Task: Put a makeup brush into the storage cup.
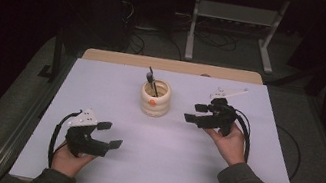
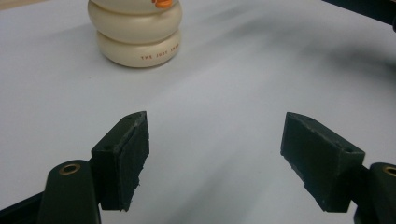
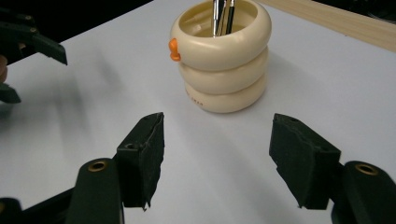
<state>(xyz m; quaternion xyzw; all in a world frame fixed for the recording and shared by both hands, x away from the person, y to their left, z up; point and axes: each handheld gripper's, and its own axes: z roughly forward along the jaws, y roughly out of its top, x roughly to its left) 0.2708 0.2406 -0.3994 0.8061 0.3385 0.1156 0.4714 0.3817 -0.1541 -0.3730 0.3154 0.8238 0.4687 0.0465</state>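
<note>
A cream holder made of three stacked rings stands at the table's far middle, with an orange knob on its side and a dark pen sticking out of it. The same holder sits at the top left of the left gripper view and at the upper middle of the right gripper view as the holder. My left gripper hovers near the front left, open and empty. To the right of the holder my right gripper is held open with nothing between its fingers, pointing leftward.
The white table top has a wooden strip along its far edge. Beyond it stand a metal shelf frame and cables on a dark floor. Wide bare surface lies between the two grippers.
</note>
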